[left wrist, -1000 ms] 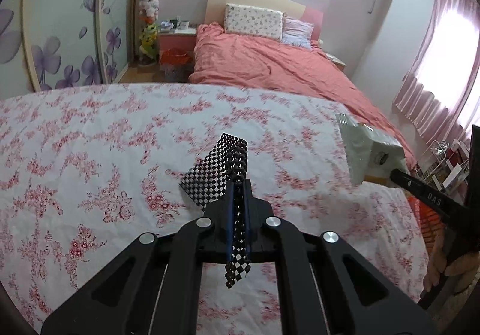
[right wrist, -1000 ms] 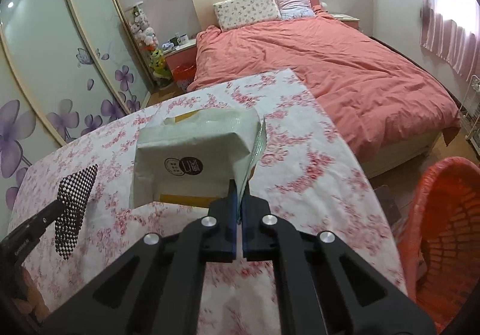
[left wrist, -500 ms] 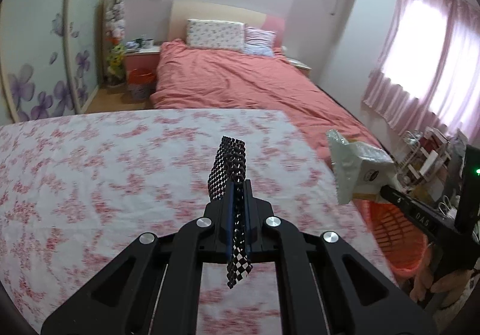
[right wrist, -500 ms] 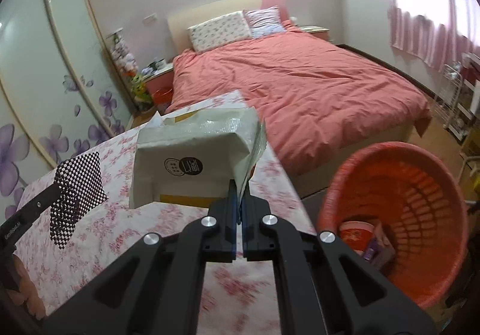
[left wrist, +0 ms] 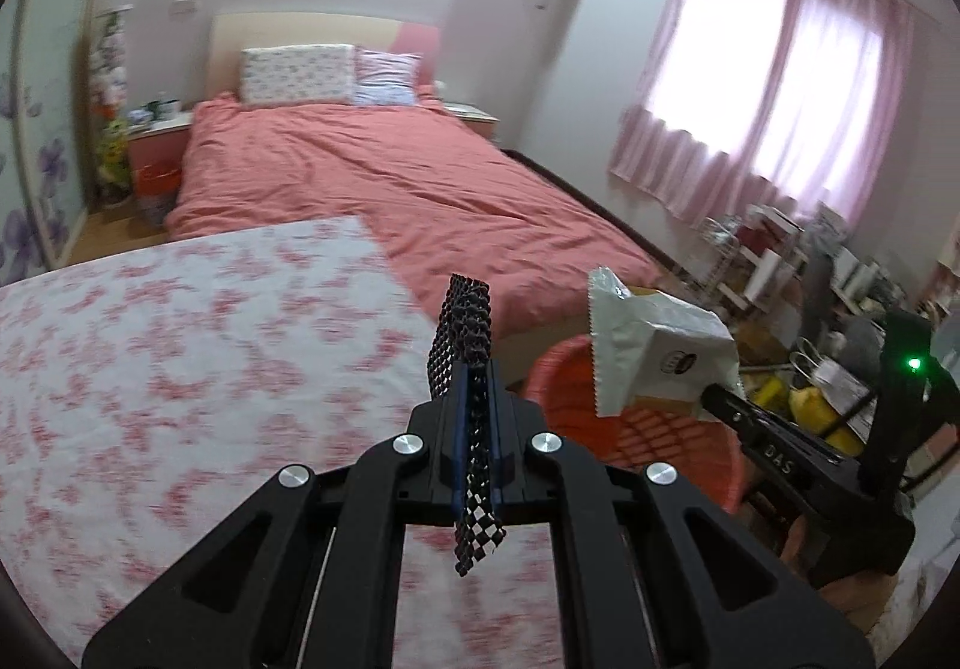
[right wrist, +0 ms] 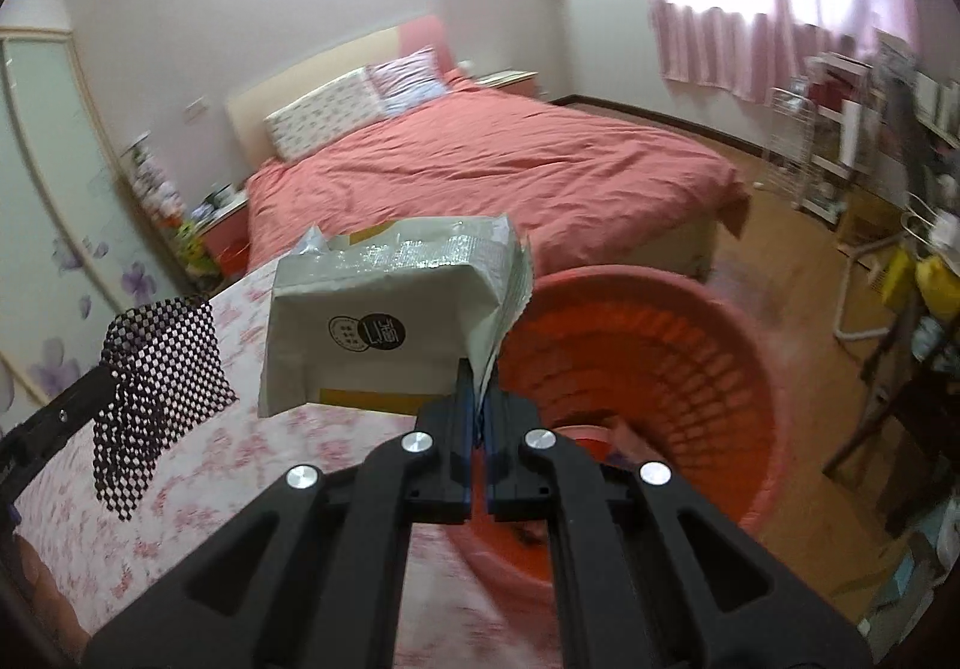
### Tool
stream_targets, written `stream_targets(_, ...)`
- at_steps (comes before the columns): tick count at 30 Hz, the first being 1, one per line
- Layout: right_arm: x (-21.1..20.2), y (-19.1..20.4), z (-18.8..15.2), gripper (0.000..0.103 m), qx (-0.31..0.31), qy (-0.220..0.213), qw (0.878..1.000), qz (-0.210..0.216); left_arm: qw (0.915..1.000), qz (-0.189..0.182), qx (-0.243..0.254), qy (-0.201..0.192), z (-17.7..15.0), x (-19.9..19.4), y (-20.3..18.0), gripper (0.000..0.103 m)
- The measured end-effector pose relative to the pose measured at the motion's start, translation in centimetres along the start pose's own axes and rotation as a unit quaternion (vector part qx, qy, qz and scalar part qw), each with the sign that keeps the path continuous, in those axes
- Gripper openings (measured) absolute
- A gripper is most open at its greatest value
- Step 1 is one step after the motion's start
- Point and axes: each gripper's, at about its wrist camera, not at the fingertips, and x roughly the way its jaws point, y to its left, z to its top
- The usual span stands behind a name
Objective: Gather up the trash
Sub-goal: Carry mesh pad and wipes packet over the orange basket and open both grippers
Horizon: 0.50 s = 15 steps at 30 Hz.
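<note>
My left gripper (left wrist: 474, 381) is shut on a black-and-white checkered wrapper (left wrist: 465, 333), held above the right edge of the floral table (left wrist: 180, 369). The wrapper also shows at the left of the right wrist view (right wrist: 159, 363). My right gripper (right wrist: 478, 387) is shut on a white snack bag (right wrist: 390, 321) with a round black logo, held over the near rim of an orange-red trash basket (right wrist: 660, 369). In the left wrist view the bag (left wrist: 654, 345) hangs over the basket (left wrist: 654, 441). The basket holds some trash at its bottom.
A bed with a salmon-pink cover (left wrist: 390, 189) stands beyond the table. A wire rack and cluttered shelves (left wrist: 780, 261) stand at the right under pink curtains (left wrist: 780, 99). Wooden floor (right wrist: 792, 249) lies between bed and basket.
Both grippers have swung right, off the table toward the basket. The basket now fills more of the right wrist view and the snack bag hangs over it.
</note>
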Motion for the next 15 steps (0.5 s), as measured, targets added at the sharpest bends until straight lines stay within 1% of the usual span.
stream_targets(7, -1.8, -5.9, 0.3, 0.004, 0.044, -0.020, 0.998, -0.041, 0.9987, -0.043, 0.026, 0.013, -0.4, 2.0, -5.0, 0.006)
stream_targets(12, -2.1, -8.7, 0.3, 0.004, 0.058, -0.026, 0.996, -0.067, 0.9966, -0.066, 0.041, 0.026, -0.9, 3.7, -8.4, 0.006)
stream_targets(15, -2.3, -10.3, 0.0, 0.004, 0.066, -0.028, 0.994, -0.078, 0.9955, -0.074, 0.048, 0.033, -1.2, 4.4, -9.7, 0.006)
